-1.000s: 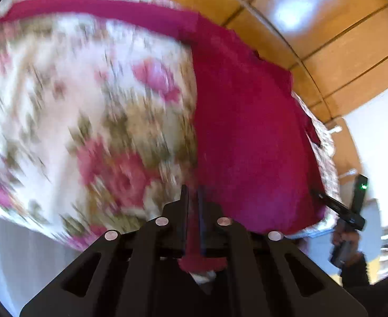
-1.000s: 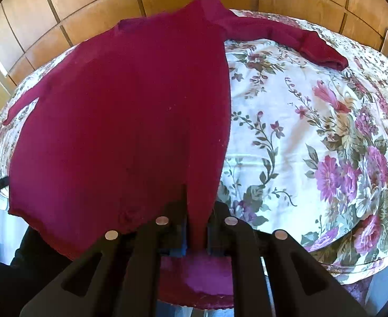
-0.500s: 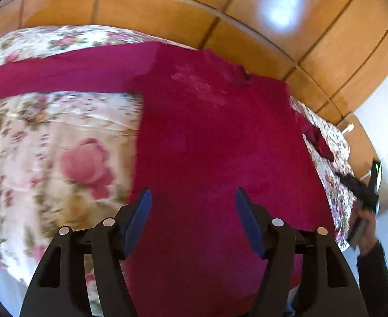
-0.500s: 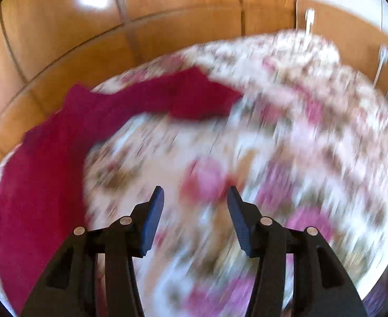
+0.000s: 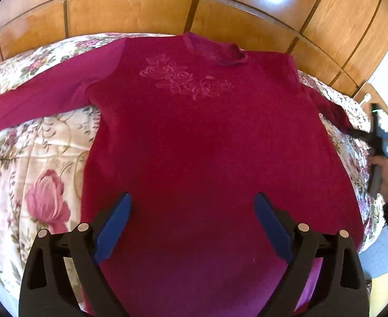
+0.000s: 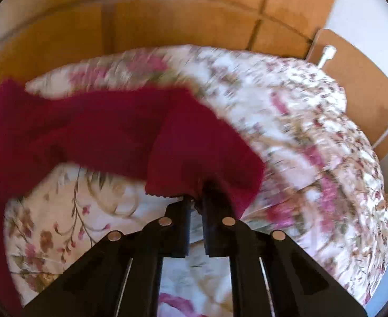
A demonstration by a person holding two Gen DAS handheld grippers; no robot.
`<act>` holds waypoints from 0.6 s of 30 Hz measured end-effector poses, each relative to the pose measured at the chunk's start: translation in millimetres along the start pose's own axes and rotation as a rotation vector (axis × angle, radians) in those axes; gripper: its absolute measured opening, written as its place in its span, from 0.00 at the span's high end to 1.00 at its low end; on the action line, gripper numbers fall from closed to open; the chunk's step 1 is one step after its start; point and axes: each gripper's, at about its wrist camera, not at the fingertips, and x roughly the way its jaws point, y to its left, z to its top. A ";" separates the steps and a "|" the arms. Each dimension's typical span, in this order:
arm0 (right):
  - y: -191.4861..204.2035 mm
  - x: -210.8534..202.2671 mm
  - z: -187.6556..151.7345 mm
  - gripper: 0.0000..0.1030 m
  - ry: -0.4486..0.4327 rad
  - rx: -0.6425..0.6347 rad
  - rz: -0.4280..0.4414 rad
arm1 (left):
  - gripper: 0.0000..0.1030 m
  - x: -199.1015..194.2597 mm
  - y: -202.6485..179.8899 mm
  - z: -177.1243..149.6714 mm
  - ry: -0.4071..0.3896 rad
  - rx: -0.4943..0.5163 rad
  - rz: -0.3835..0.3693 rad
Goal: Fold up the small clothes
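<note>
1. The left gripper [image 5: 192,208] hovers low over the hem end of the crimson sweater [image 5: 207,142], its blue-padded fingers [image 5: 114,220] spread wide and holding nothing.
2. The right gripper [image 6: 196,198] is clenched on the cuff of the sweater's right sleeve [image 6: 199,142], the fabric bunching just ahead of its closed jaws; that view is blurred by motion.
3. The sweater lies face up and flat on the floral bedspread [image 5: 35,158], its long axis running straight away from the left gripper, hem near and collar [image 5: 228,55] far, with tonal rose embroidery [image 5: 186,80] across the chest.
4. The deciding relation appears to be the sleeve held out to the right of the body: folding it means carrying the cuff leftward across the torso, and the right gripper is far nearer to it.
5. The left sleeve [image 5: 48,89] stretches out flat to the left, untouched.
6. Nothing lies on the torso to obstruct a fold.
7. Beyond the bed stands a wall of wooden panels [image 5: 141,8].
</note>
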 end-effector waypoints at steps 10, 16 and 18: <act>-117.6 -106.7 40.1 0.95 -0.173 0.294 0.148 | 0.08 16.5 -7.1 10.6 0.026 0.016 -0.005; -158.5 -77.5 55.6 0.97 -0.116 0.393 0.061 | 0.08 20.6 -2.7 16.9 0.041 -0.011 -0.007; -164.6 -52.7 45.3 0.97 -0.039 0.413 0.022 | 0.08 21.1 -3.5 17.1 0.043 -0.010 0.000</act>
